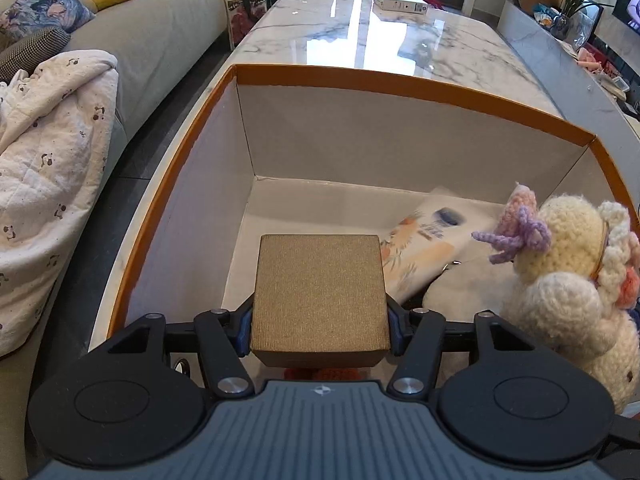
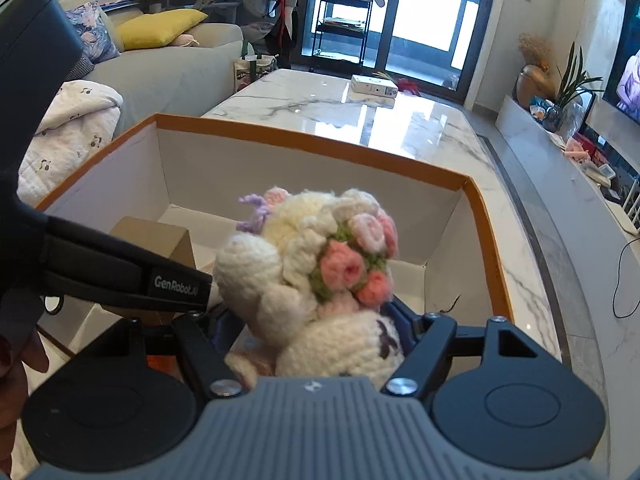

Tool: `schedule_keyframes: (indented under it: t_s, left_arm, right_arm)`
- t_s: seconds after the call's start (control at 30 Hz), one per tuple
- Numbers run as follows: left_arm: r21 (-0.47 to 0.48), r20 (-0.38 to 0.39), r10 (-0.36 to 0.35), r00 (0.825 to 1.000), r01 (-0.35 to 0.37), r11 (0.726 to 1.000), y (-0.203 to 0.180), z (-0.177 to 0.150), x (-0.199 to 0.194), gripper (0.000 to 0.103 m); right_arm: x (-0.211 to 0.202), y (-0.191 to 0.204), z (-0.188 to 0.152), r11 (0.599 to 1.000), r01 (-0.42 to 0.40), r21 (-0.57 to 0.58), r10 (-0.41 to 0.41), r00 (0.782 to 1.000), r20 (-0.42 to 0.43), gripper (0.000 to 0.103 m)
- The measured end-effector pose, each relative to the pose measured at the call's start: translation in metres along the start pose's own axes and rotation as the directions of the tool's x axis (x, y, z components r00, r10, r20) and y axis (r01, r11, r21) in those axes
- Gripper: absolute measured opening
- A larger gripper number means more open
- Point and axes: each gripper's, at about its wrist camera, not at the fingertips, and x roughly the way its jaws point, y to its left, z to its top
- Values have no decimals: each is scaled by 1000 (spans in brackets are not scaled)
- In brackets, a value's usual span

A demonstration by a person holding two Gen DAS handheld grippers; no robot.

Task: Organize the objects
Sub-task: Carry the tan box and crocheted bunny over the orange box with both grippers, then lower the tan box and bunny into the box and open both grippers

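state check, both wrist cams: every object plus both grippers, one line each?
left gripper: shut on the brown box, above the bin.
brown box: held, tilted.
right gripper: shut on the crochet doll.
crochet doll: held over the bin, flower crown facing the right camera.
orange-rimmed bin: open-topped, on the marble table.
floral pouch: lying inside the bin.
white carton: closed, far end of the table.

We see a box (image 1: 400, 84) with an orange rim and plain white inner walls, standing on a white marble table (image 1: 360, 32) veined in grey; inside it a small carton (image 1: 320, 292) is speckled golden brown, and a pouch (image 1: 424, 248) is cream with peach flowers and a dark blue mark. The crocheted doll (image 2: 312, 264) is cream yarn with pink roses, green leaves and a lilac bow; the cushion (image 2: 160, 28) is yellow.
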Motion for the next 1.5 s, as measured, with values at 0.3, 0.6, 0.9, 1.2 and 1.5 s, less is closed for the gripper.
schedule_keyframes:
  t_s: [0.3,0.6,0.9,1.2,1.5]
  left_arm:
    - [-12,-19,-7,1000,7,1000,3,1,2,68]
    - [-21,-66,-43,997,42,999,7,2,5,68]
    - [1,-63,-30,998,30,1000,3,2,4,69]
    - [0,-56,-44,997,44,999,3,1,-1,70]
    - [-20,13,-86,996,86,996,8,3,-24,70]
  right_arm:
    - [-1,3,-1,1000,6,0,-6,1000,-1,75]
    - [0,-4,-4,1000,19,19,-20,1000,6,90]
    - [0,-5,-5,999,27,20,-27,1000,3,93]
    - [-4,-8,-5,999,34,24,-34,999,-1,96]
    - [-14,-8,-5,999,33,16,-33,999,19,96]
